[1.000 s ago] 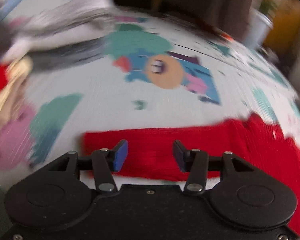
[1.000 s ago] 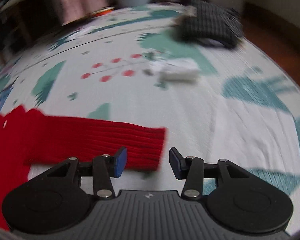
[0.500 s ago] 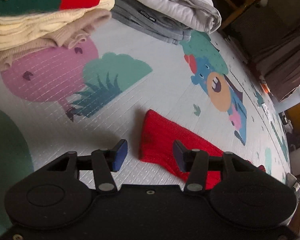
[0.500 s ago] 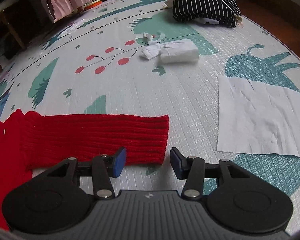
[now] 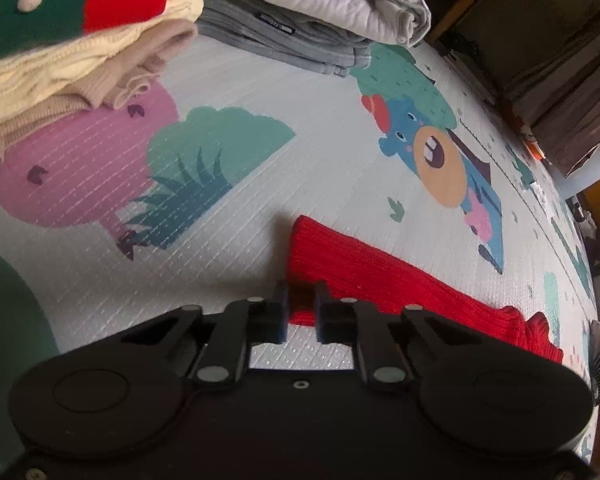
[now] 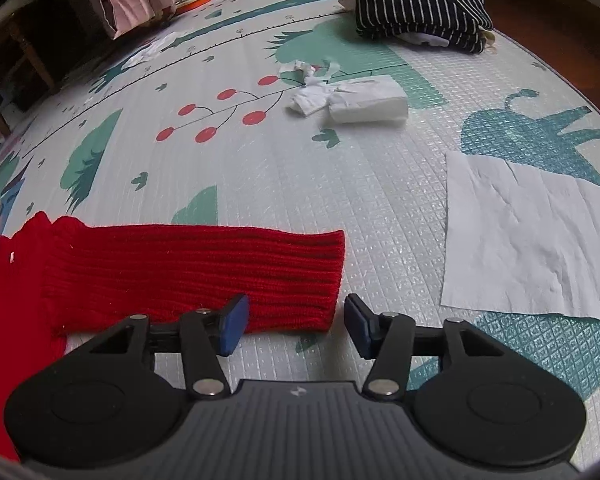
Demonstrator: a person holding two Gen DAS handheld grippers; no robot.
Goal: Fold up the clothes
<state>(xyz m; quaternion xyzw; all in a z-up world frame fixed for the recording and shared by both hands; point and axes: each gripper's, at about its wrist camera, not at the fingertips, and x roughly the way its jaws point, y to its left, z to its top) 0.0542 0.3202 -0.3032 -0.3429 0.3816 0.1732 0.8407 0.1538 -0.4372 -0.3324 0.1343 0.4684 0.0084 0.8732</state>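
A red ribbed knit sweater (image 5: 384, 276) lies flat on the patterned play mat (image 5: 312, 128). In the left wrist view one sleeve ends at a cuff at lower centre, and my left gripper (image 5: 300, 312) is shut on the near corner of that cuff. In the right wrist view the other red sleeve (image 6: 188, 272) stretches rightward to its cuff. My right gripper (image 6: 294, 330) hovers at that cuff's near corner, its jaws opening, with the cuff edge between the pads but not pressed.
Folded clothes are stacked at the far left: cream and beige knits (image 5: 72, 64), grey garments (image 5: 324, 20). In the right wrist view lie a white paper sheet (image 6: 528, 236), a tissue pack (image 6: 360, 100), and a striped dark garment (image 6: 424, 4).
My left gripper swung to the sleeve cuff and closed on its corner. My right gripper's jaws have widened a little over the other cuff.
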